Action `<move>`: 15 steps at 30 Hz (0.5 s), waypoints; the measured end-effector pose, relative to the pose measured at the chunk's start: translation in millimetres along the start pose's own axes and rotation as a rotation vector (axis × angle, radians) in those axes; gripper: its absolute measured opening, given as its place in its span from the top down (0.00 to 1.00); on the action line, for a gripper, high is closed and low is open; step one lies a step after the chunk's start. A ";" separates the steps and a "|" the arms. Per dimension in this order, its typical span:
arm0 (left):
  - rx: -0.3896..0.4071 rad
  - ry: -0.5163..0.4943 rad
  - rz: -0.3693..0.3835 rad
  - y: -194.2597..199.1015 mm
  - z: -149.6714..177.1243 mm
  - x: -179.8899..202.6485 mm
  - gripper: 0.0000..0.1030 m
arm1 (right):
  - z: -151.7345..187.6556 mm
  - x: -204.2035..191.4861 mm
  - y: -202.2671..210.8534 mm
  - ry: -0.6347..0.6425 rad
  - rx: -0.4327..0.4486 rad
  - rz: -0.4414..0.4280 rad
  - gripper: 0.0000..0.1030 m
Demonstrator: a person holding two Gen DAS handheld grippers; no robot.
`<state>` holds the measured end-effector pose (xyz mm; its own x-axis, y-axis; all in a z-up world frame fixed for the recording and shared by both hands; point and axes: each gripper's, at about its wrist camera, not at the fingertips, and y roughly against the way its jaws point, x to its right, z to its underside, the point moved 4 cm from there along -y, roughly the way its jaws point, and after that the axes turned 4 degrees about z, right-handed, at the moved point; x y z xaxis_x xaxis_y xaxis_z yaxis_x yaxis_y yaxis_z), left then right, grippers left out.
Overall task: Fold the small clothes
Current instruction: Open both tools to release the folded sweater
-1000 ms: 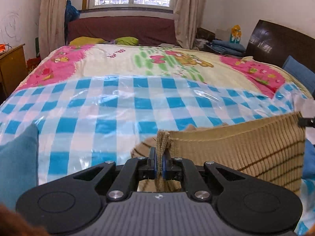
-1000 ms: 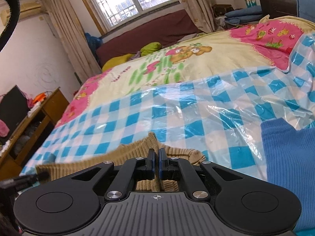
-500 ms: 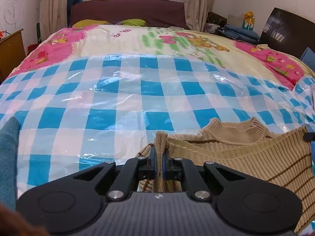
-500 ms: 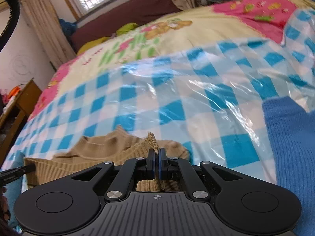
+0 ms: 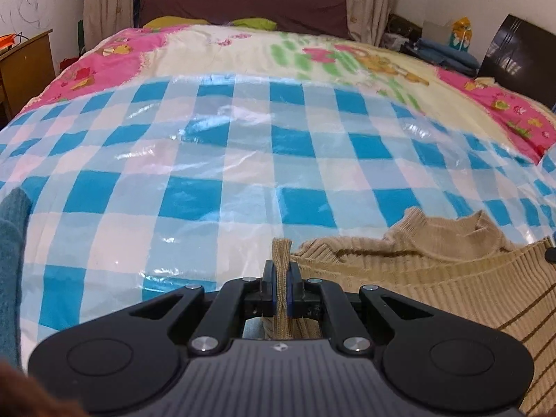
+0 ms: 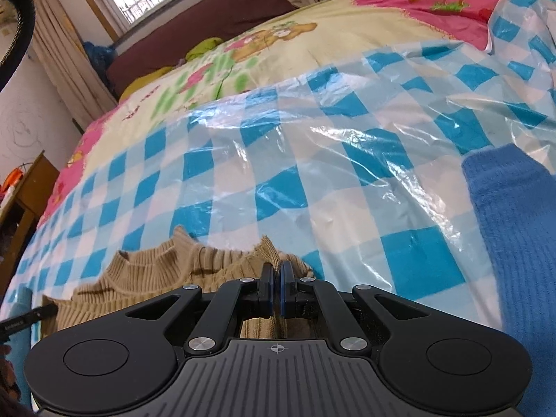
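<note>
Both grippers are lower than before; we see left gripper (image 5: pixel 281 272) and right gripper (image 6: pixel 277 271) each clamped on tan sweater (image 5: pixel 451 278) edge, bed's checked sheet (image 5: pixel 243 160) beneath.

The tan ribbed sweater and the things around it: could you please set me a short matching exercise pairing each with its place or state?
Things:
1. tan ribbed sweater
2. blue knit garment
3. teal garment
4. checked plastic sheet

Places or states:
A. spread over the bed
B. at the left edge of the left wrist view
C. pinched by both grippers
D. lying right of the right gripper

Pairs: 1-C, 2-D, 3-B, 4-A
</note>
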<state>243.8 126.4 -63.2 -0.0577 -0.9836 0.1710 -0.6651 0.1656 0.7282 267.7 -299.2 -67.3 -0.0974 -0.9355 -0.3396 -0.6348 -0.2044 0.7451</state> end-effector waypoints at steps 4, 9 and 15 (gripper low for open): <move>-0.022 0.005 -0.012 -9.0 9.4 -2.3 0.87 | 6.3 1.3 -16.1 0.024 -0.019 0.054 0.98; -0.020 0.043 -0.009 -3.3 8.3 -6.8 0.83 | 8.3 4.3 -14.8 0.008 -0.019 0.057 0.95; 0.036 0.093 -0.022 25.7 1.0 -17.2 0.63 | 0.9 -2.7 14.1 0.008 0.023 0.026 0.89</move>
<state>227.0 147.5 -48.2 0.0254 -0.9757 0.2175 -0.6916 0.1399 0.7086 258.3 -299.3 -56.3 -0.1077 -0.9428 -0.3156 -0.6500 -0.1734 0.7399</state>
